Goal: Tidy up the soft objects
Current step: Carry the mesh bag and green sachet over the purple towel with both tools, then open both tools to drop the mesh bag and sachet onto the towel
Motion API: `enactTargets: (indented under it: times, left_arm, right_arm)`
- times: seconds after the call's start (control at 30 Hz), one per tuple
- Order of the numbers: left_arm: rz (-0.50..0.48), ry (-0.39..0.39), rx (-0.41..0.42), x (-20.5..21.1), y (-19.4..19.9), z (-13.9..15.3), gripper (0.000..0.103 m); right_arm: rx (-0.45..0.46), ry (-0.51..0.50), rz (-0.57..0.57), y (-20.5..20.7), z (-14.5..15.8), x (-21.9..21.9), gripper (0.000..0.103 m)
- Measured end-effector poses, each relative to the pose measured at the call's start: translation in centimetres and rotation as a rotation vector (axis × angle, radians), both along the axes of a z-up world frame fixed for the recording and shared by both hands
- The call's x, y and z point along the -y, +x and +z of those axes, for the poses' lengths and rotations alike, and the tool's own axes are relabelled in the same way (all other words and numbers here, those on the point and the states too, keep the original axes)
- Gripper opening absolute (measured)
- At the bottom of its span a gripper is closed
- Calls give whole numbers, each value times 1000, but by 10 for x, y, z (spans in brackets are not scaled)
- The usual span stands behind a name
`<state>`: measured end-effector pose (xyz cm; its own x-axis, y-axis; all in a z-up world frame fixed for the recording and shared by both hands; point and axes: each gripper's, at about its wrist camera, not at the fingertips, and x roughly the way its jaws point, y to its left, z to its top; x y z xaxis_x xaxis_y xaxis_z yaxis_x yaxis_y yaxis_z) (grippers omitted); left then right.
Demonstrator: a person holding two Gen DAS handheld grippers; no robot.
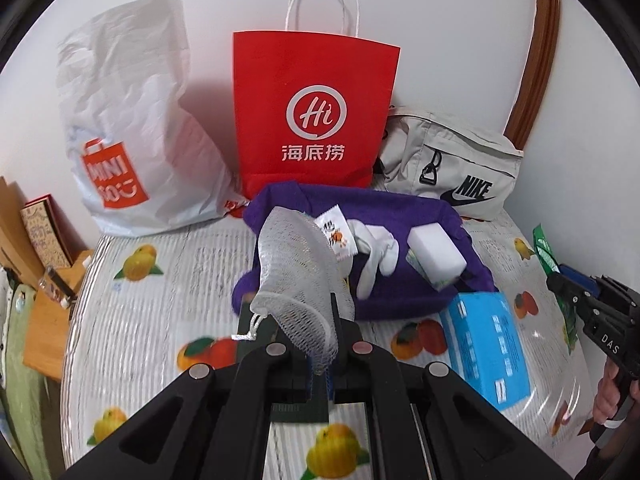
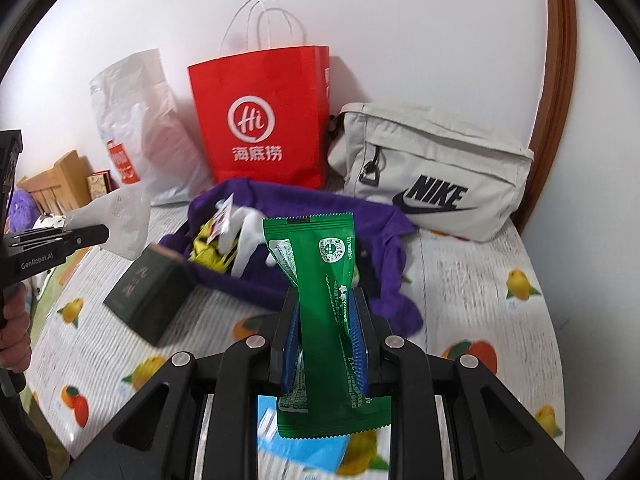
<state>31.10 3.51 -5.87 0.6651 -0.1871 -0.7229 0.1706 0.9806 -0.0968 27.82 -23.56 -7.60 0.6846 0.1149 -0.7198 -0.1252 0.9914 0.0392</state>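
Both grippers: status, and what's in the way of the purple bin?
Left gripper shut on white mesh pouch. Right gripper shut on green snack packet. Purple fabric bin ahead, already part-filled. Dark box at its near corner.

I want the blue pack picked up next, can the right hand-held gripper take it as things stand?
Probably not yet. The right hand-held gripper is shut on the green packet, so it has no free grip; the blue pack itself lies uncovered on the table beside the purple cloth.

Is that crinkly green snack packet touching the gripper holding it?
Touching: the right wrist view shows the right gripper pinching the green snack packet.
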Motion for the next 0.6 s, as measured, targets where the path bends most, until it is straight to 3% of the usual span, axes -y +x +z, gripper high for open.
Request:
enactTargets:
  times: [0.6]
  left_arm:
    - [-78,22,-53,32,84,-29,5]
  right_arm:
    - [-55,-47,-75,94,-41,21,23]
